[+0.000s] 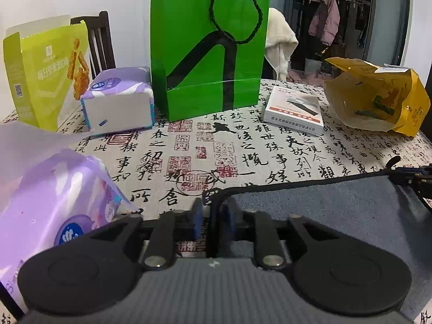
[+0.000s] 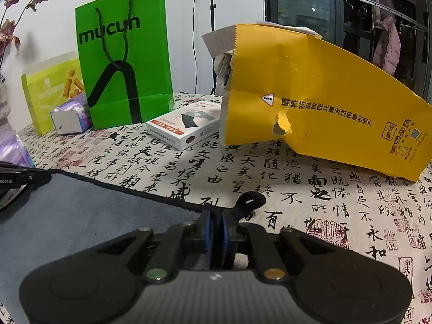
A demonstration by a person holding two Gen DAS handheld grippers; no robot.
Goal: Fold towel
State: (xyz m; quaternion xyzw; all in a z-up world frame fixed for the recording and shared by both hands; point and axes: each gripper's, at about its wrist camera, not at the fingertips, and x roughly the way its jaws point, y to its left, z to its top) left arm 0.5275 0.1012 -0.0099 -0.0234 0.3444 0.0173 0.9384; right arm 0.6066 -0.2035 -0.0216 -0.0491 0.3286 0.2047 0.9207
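Nearest the cameras, a grey towel (image 1: pixel 324 210) is pinched at its corners by left gripper (image 1: pixel 212 217) and right gripper (image 2: pixel 216 228) — jaws clenched; beyond, on the calligraphy tablecloth (image 2: pixel 297 189), a green bag (image 1: pixel 210 46) is stood.

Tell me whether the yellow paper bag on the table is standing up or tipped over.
Tipped over. The yellow paper bag lies on its side on the calligraphy tablecloth, its torn open mouth facing the white box. Contents: cannot tell.
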